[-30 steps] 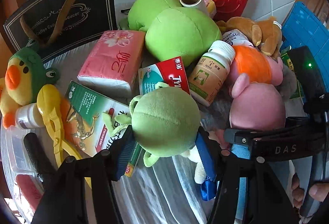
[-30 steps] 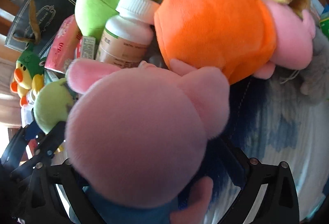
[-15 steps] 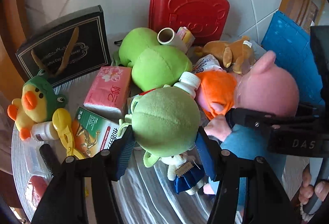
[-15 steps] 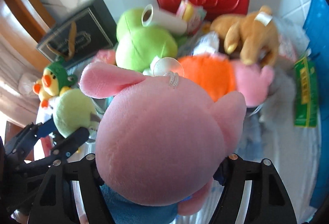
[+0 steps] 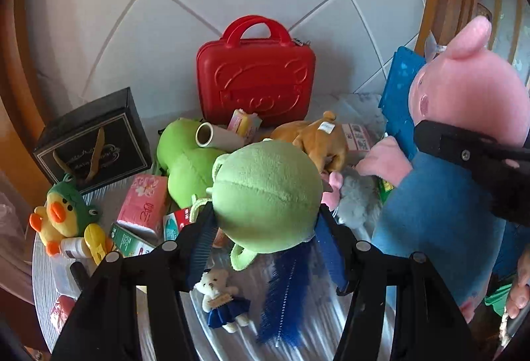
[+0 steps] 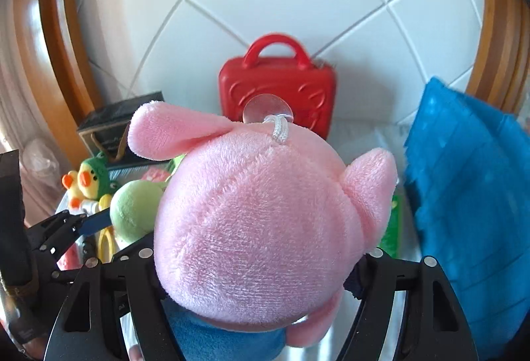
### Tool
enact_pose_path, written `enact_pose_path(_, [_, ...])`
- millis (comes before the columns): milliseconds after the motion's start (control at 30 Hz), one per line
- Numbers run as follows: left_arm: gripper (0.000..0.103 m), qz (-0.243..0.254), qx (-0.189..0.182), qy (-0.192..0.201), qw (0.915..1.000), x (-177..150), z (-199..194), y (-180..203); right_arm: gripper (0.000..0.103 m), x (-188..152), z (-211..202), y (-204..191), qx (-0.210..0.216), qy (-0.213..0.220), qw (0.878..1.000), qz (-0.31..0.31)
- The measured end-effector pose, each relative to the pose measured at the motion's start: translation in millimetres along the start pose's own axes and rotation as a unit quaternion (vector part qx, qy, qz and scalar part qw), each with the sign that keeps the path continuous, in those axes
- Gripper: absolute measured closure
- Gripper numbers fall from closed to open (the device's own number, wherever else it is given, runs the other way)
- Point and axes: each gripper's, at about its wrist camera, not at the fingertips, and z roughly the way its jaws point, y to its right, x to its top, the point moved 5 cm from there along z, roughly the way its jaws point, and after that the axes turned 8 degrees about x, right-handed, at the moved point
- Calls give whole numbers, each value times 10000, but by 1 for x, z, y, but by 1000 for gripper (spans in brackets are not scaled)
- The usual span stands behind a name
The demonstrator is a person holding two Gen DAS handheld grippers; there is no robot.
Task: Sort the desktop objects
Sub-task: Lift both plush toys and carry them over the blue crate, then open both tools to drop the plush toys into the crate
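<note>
Round pale-green plush toy (image 5: pixel 266 195) is up off the surface, pinched between the blue-padded jaws of the left gripper (image 5: pixel 265 228), hanging above the clutter. Beside it on the right, the pink plush pig in a blue outfit (image 6: pixel 261 228) is clamped at the neck by the right gripper (image 6: pixel 258 265), a clear suction cup (image 6: pixel 267 109) on its head. Below sit a small white bear in a blue dress (image 5: pixel 220 298), a big green plush frog (image 5: pixel 185 162), a brown plush dog (image 5: pixel 314 139) and a pink tissue pack (image 5: pixel 144 202). A red hard-shell case (image 5: pixel 255 79) stands at the tiled wall, a black gift box (image 5: pixel 92 135) to its left.
</note>
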Motion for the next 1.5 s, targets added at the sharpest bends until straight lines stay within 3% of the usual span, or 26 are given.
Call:
enact_pose_path(100, [45,104,79,223,9997,21,-19,32,28,18,-42,27,-184,359,9990,-189])
enact_pose_path(333, [45,463,-132,693,9964,81,-61,129,28,49,-144,103,-790,1128,9896,-417])
enact_pose_path(500, [45,858,-515,957,9904,119,-90,217,28,55,-213,175,-1227,1579,9797,-136])
enact_pose_path(667, [45,1254,-1016,1002,9818,143,-107,310,28,43,-264,248,-1858,1687,9680,87])
enact_pose_path(900, [45,1832,-1586,526,9688,143,-98,423,28,9,-283,334,-2444,1344,9591,473])
enact_pose_path(1033, [45,2204,-1678,65,9608,128,-81,471,28,-23,-282,373,-2701,1012,9552,665])
enact_pose_path(1333, [44,2945,-1640,-835,9378,88,-46,521,28,-80,-252,426,-3045,-72,9488,840])
enact_pose_path(1400, [39,3105,-1576,-874,9333,80,-44,525,27,-89,-244,433,-3065,-302,9477,843])
enact_pose_path(1500, [25,3198,-1466,-865,9321,72,-43,528,13,-99,-241,440,-3138,-482,9445,844])
